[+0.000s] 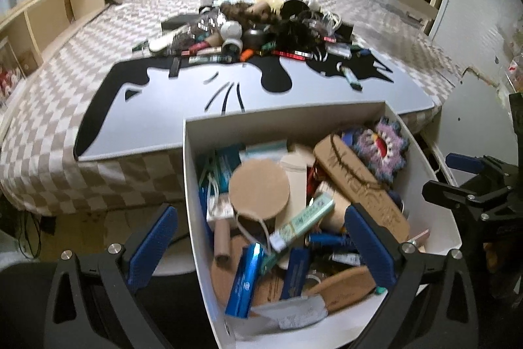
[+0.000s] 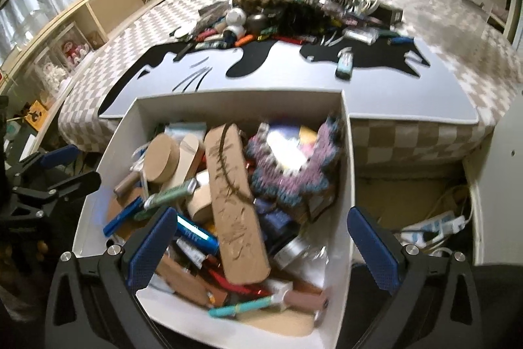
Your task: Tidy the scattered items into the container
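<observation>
A: Where are the things that are not yet tidied?

B: The pile of scattered items lies at the far edge of the grey mat on the bed, straight ahead of both claws. The white container stands just under them, at the near edge of the bed.

A: And the claws?

B: The left claw is wide open and holds nothing; the right claw is the same. One small lighter lies alone near the right edge of the mat, its long axis pointing away from us. I judge the right claw is nearer to it.
</observation>
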The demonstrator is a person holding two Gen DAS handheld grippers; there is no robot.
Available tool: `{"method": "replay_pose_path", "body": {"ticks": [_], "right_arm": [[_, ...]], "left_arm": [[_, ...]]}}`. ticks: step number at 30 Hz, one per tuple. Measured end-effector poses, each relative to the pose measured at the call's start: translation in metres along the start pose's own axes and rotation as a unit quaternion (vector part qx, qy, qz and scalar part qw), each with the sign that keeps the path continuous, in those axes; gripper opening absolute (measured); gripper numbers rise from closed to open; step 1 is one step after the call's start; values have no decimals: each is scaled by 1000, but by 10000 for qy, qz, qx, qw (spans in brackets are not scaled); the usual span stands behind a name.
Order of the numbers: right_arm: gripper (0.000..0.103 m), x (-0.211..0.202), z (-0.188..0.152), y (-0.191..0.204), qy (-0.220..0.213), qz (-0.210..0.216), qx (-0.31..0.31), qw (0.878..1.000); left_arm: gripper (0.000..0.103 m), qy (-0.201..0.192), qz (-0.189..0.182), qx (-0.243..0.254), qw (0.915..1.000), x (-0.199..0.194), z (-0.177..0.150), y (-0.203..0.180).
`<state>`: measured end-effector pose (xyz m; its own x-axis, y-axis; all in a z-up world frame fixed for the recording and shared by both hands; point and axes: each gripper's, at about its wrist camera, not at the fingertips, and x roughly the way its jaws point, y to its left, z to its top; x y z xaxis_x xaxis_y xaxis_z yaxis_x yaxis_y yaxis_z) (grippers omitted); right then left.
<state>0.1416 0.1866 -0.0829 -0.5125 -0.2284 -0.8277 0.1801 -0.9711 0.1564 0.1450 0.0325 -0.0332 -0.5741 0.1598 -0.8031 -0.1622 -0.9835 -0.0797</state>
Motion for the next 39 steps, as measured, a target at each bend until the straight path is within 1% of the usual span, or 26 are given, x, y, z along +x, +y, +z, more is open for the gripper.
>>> {"method": "replay_pose_path", "body": {"ticks": [7,20,23,32,36,39], "right_arm": [[103,-8,20,-1,-380,-118,-80,9992],[103,-28,43,0,-890,-225,-95,9957],[103,-35,44,0,-1000,-256,-91,9946],[103,-49,42,-2,-1181,-365,-33,9923],[103,-54,41,-1,-1241,-361,-48,9916],[103,-56,41,1,-1273,-353,-60,9912]], "left_arm": [[103,-333,93,113,9993,-7,23,-4],[103,-659,213,49,9976,-19,44,0],[103,-783,326,62,9964,-25,45,0],[103,-1017,391,168,9939,-40,44,-2],[103,-1075,353,187,9934,-45,42,-5],[103,-1080,408,203,9931,-46,41,-6]]}}
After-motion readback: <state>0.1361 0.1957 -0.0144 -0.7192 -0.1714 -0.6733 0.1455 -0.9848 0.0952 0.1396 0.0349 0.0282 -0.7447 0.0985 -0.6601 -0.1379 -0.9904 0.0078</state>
